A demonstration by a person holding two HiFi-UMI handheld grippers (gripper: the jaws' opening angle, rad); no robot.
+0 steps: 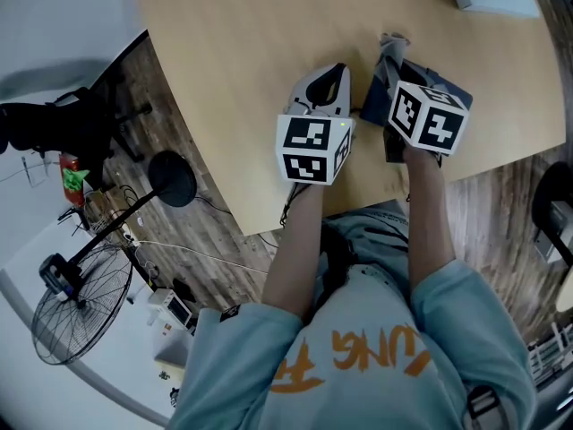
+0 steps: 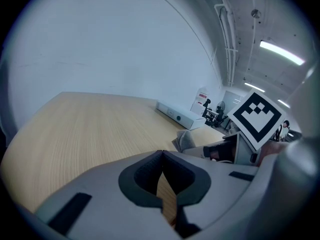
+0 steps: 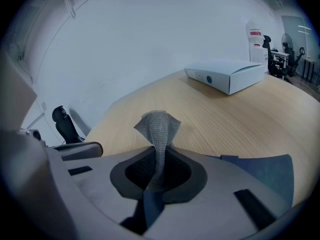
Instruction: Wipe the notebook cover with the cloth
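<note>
Step judged: wipe just starting. Right tool (image 3: 157, 174) clamped grey open-knit cloth (image 3: 158, 126), limp tuft poking past jaws. Dark blue flat notebook (image 3: 265, 171) lay under it, near edge of pale wood-grain surface (image 3: 225, 119). Left tool (image 2: 162, 179) closed, empty, alongside. Next move needed: press cloth flat, sweep across cover.

Head view looks steeply down, close over the left gripper (image 1: 331, 77) and right gripper (image 1: 392, 59) above a table (image 1: 251, 43). Both gripper views face low across it, sharing a white box (image 2: 181, 115) (image 3: 227, 75).
</note>
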